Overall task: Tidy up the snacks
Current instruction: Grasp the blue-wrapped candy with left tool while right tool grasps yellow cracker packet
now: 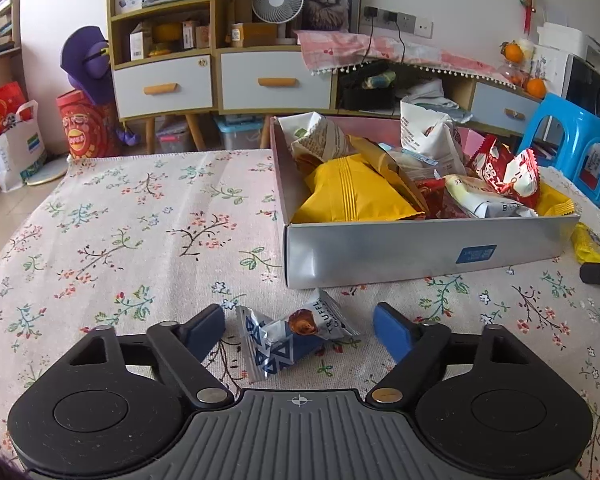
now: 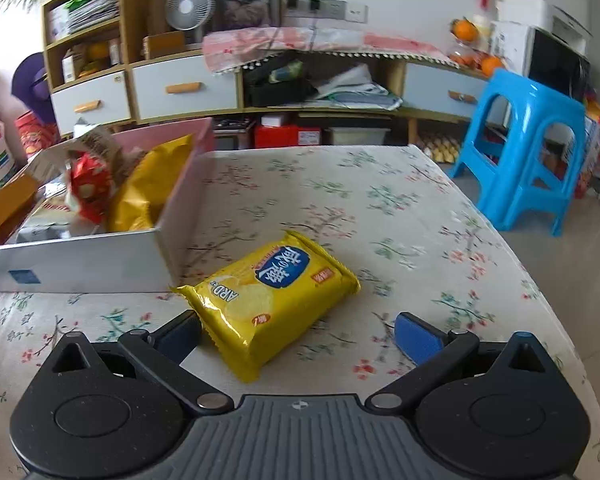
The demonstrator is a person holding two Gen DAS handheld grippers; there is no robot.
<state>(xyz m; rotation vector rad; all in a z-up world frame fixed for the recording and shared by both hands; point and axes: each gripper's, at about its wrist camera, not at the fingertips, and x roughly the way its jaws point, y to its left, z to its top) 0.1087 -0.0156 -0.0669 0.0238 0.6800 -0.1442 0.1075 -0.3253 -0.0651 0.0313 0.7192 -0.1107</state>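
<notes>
Left tool [image 1: 299, 330]: pads spread apart, nothing clamped. Truffle candy [image 1: 296, 338] lies on the bench [image 1: 132, 240] between the pads, touching neither. Its crinkled wrapper ends stick out toward 8 and 1 o'clock.

Right tool [image 2: 298, 334]: pads apart as well. Yellow chip packet [image 2: 270, 304] lies flat on the cloth, skewed, long axis running 7 to 1 o'clock. The near corner sits against, or just beside, the left pad; the right pad stands well clear.

Snack box [image 1: 420, 248] at 1 o'clock from the left tool and 10 o'clock from the right. It is already heaped: yellow bag [image 1: 348, 196], red packet [image 1: 504, 176] and white packets rise above the rim.

Risks, as judged:
- Candy is small and foil-slick. A close on the wrapper tail alone could let it slide out in transit.
- Chip packet is off-centre and air-filled. An uneven close could spin it away or pinch only a corner; a hard close could crush the contents.
- Box is crowded. Anything dropped on the heap may roll over the low wall onto the bench.
</notes>
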